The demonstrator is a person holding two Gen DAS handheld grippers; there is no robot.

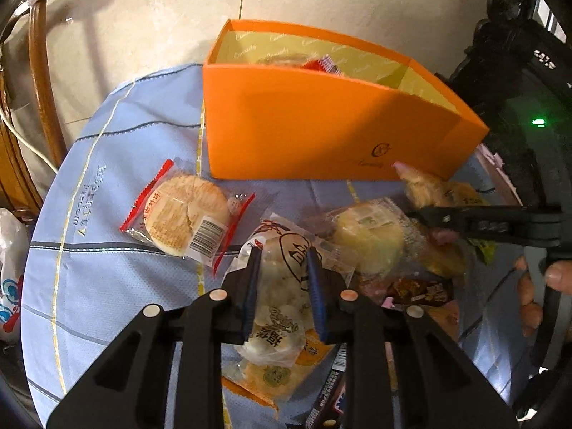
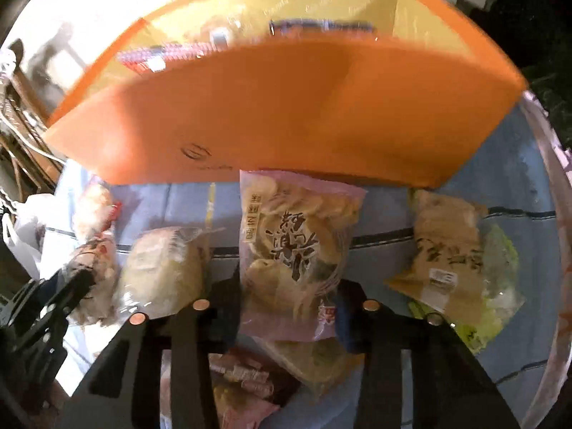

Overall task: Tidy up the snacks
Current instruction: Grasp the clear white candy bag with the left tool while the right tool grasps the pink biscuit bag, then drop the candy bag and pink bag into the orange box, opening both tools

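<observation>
left gripper (image 1: 282, 261): closed on a clear-wrapped puffed-rice snack (image 1: 277, 307); blue pads press both long sides of the pack.
right gripper (image 2: 287, 286): closed on a pink-wrapped pastry pack (image 2: 295, 246), held by its lower end; view blurred.
key relation: orange box (image 1: 321, 125) stands straight ahead of both claws, open top above the held packs. Each pack's long axis runs along the fingers, toward the box. Right claw looks nearer the box wall (judgement).
box contents: a few wrappers show inside; kinds unclear.
materials: box is stiff matte card with a yellow printed lining; wrappers are thin crinkly film, slippery, easily crushed.
loose items: round rice cracker (image 1: 187, 214) in a red-edged pack, left of the pile; pale round cake (image 1: 371, 236) between the claws.
surface: blue woven cloth (image 1: 118, 164), striped.
</observation>
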